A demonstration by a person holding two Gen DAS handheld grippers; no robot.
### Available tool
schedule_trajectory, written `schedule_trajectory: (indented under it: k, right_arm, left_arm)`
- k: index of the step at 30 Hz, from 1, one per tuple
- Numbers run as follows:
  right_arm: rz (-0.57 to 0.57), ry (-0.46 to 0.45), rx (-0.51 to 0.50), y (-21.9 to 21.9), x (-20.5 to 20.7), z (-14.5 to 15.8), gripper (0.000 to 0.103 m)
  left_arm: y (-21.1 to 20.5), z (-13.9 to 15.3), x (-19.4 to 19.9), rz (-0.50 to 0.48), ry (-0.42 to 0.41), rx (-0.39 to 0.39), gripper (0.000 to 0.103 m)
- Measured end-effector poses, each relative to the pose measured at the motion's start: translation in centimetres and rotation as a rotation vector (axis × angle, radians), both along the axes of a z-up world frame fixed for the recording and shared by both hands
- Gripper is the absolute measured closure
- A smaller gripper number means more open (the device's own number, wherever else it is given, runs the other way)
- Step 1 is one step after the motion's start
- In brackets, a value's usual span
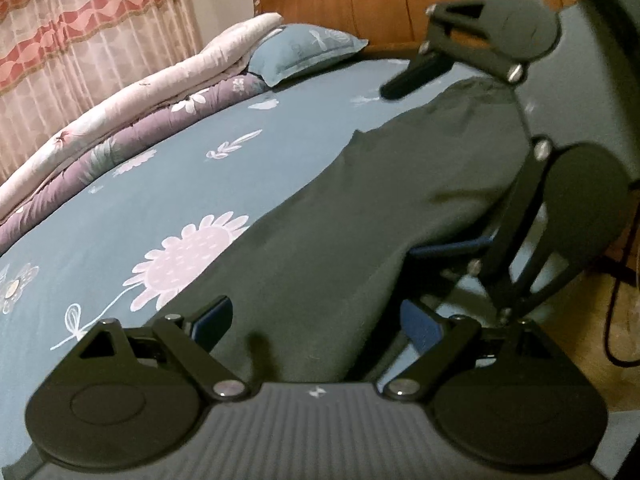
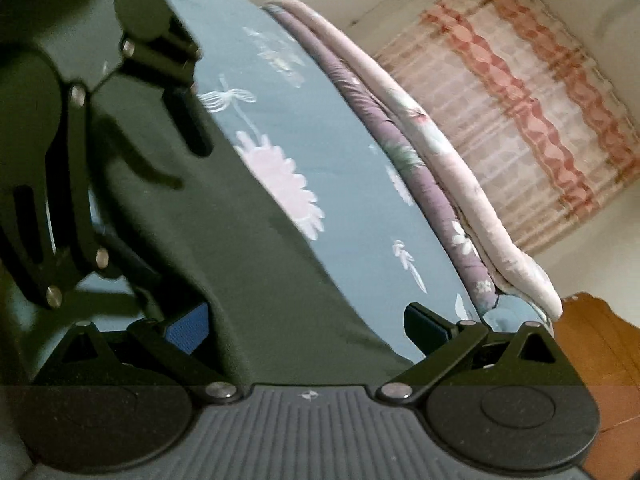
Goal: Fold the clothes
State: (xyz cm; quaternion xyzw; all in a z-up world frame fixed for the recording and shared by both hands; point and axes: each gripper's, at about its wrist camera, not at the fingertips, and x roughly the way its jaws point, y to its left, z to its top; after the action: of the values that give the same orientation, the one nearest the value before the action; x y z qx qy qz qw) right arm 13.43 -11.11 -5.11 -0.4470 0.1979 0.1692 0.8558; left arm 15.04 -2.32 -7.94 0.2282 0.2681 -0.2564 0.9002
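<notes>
Dark garment (image 1: 320,248) flat on floral bedsheet (image 1: 168,184), left gripper (image 1: 316,320) and right gripper (image 2: 308,320) both spread apart over it

A dark garment (image 1: 360,216) lies flat along the bed's (image 1: 168,200) right edge, on a blue flowered sheet. The left gripper (image 1: 316,320) hangs over its near end, jaws wide apart. The right gripper (image 1: 424,160) stands further along that edge, also spread. A quilt (image 1: 132,108) and pillow (image 1: 304,52) line the far side by the headboard (image 1: 380,4).
</notes>
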Motion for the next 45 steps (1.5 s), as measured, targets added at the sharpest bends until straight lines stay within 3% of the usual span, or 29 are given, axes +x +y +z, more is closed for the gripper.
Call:
schedule_trajectory:
  k: [4, 10, 14, 16, 21, 26, 34, 38, 43, 45]
  right_arm:
    - [-0.009, -0.01, 0.021, -0.3, 0.6, 0.4, 0.0]
    - [0.055, 0.043, 0.043, 0.0, -0.4, -0.6, 0.0]
    - [0.031, -0.044, -0.018, 1.5, -0.1, -2.3, 0.0]
    - [0.012, -0.141, -0.1, 2.1, -0.3, -3.4, 0.0]
    - [-0.004, -0.222, -0.125, 1.6, -1.5, -3.3, 0.0]
    - [-0.029, -0.266, -0.066, 0.7, -2.7, -2.0, 0.0]
    - [-0.072, -0.233, -0.059, -1.2, -4.2, -1.5, 0.0]
    - [-0.099, -0.196, -0.036, -2.4, -4.9, -1.2, 0.0]
    - [-0.134, -0.069, 0.109, -3.5, -4.1, -0.3, 0.0]
    - [-0.158, -0.036, 0.168, -3.5, -3.4, -0.2, 0.0]
  left_arm:
    - [-0.1, 0.0, 0.8, 0.028, -0.02, 0.045, 0.012]
    - [1.3, 1.6, 0.9, 0.036, -0.001, -0.041, 0.012]
    - [1.5, 1.6, 0.4, 0.015, 0.015, -0.047, 0.012]
    - [1.5, 1.4, 0.0, -0.003, 0.026, -0.037, 0.012]
    - [1.3, 0.5, -0.8, -0.015, 0.024, 0.018, 0.012]
    - [1.7, 0.5, -1.5, 0.026, -0.013, 0.064, 0.012]
    - [4.5, 1.5, -3.0, 0.141, -0.026, 0.103, 0.012]
    - [6.6, 3.3, -4.1, 0.171, -0.007, 0.023, 0.011]
    - [6.1, 3.8, -3.0, 0.156, -0.047, -0.052, 0.006]
    - [5.5, 3.2, -1.6, 0.157, -0.027, -0.08, 0.006]
